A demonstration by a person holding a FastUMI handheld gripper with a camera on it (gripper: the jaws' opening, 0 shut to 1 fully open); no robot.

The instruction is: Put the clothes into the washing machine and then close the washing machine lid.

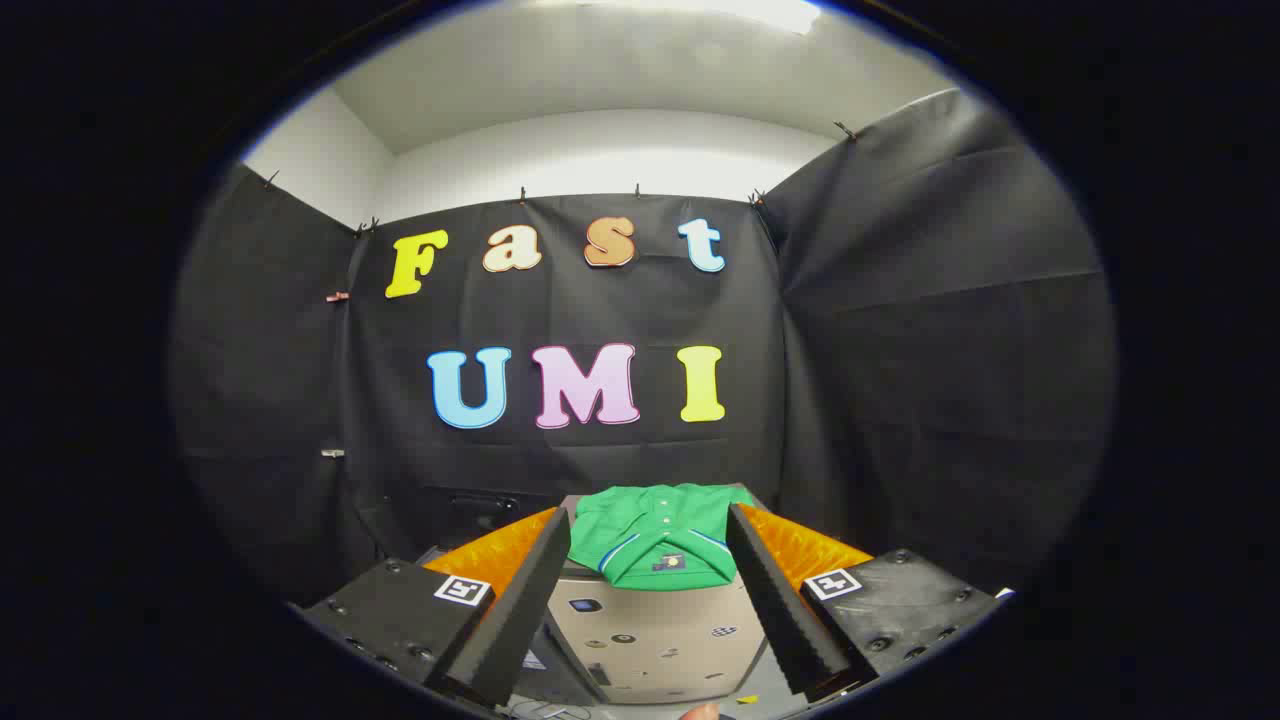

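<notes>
Black cloth walls close in the booth, and low in the frame's centre sits the beige washing machine (655, 635), a folded green polo shirt (655, 540) lying on top. The hand-held gripper (650, 545) hangs spread wide, empty, fingers (520, 610) flanking the shirt.

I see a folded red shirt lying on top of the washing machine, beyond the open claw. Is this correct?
Not quite: the folded shirt is green, not red, as the gripper view shows. The rest holds: it lies on top of the washing machine, beyond the claw, whose fingers stand open and apart with nothing pressed between them.
</notes>
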